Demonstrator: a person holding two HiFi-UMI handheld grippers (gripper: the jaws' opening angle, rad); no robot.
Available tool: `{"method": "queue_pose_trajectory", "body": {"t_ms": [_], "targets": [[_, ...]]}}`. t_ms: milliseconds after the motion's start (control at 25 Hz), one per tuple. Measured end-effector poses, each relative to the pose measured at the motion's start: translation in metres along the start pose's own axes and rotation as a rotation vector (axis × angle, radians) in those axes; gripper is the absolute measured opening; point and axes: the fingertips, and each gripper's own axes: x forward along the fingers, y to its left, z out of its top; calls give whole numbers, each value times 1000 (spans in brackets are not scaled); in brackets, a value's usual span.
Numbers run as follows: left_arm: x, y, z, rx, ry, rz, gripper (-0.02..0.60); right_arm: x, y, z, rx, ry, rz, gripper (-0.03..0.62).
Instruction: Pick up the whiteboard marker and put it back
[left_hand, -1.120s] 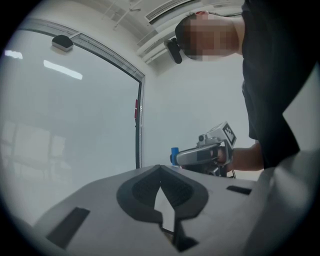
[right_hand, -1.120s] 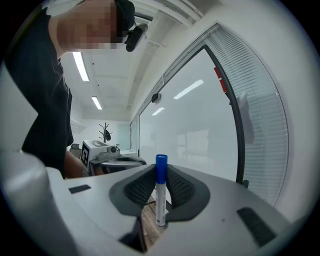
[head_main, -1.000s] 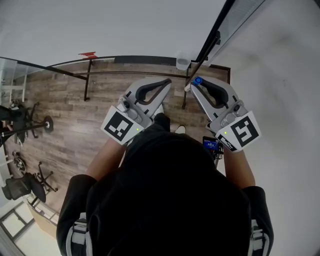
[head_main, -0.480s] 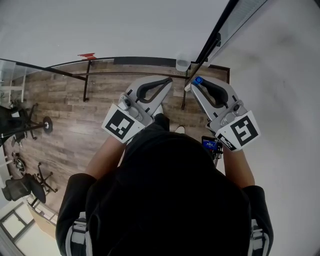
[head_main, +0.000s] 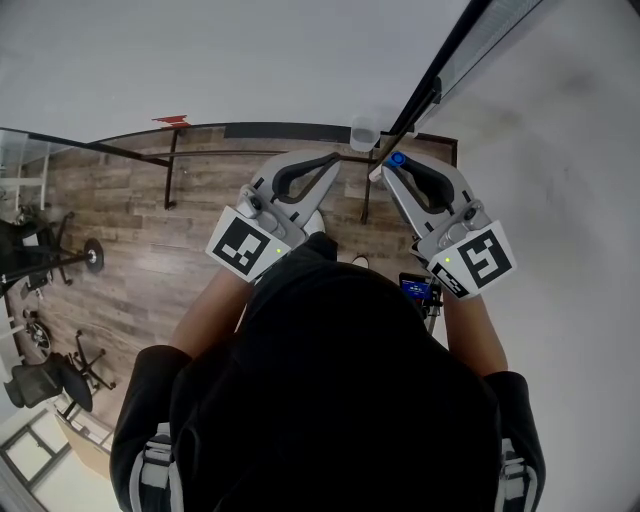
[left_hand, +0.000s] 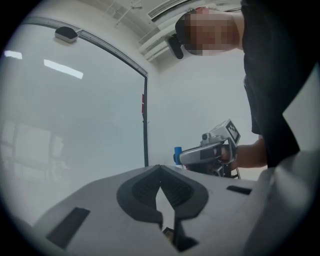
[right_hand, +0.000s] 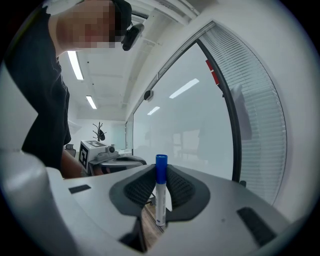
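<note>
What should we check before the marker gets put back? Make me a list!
1. Whiteboard marker gripped by the right gripper: ok, its fingers are clamped on it.
2. Blue cap on the marker: ok, it pokes out past the fingertips.
3. Left gripper empty: ok, its fingers are shut on nothing.
4. Grippers clear of each other: ok, they are apart in the head view.
5. Spot where the marker goes: cannot tell, no holder shows plainly.

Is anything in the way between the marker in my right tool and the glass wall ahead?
Nothing visible does. The right tool is shut on the whiteboard marker, blue cap up, with open air ahead to the glass wall. The left tool sits off to its side, shut and empty.
</note>
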Motion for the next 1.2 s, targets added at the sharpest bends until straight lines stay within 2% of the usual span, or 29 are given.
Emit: {"method": "queue_pose_trajectory", "body": {"t_ms": [240, 520, 800, 1200], "targets": [[11, 22, -12, 20, 7, 15, 3, 20, -22, -10, -38, 8, -55, 63], [23, 42, -33, 17, -19, -15, 3, 50, -48, -31, -52, 15, -108, 63], [34, 65, -49, 18, -48, -8, 3, 74, -67, -49, -100, 20, -154, 63], [45, 93, -90, 12, -14, -15, 3, 117, -83, -110, -189, 154, -132, 63]]}}
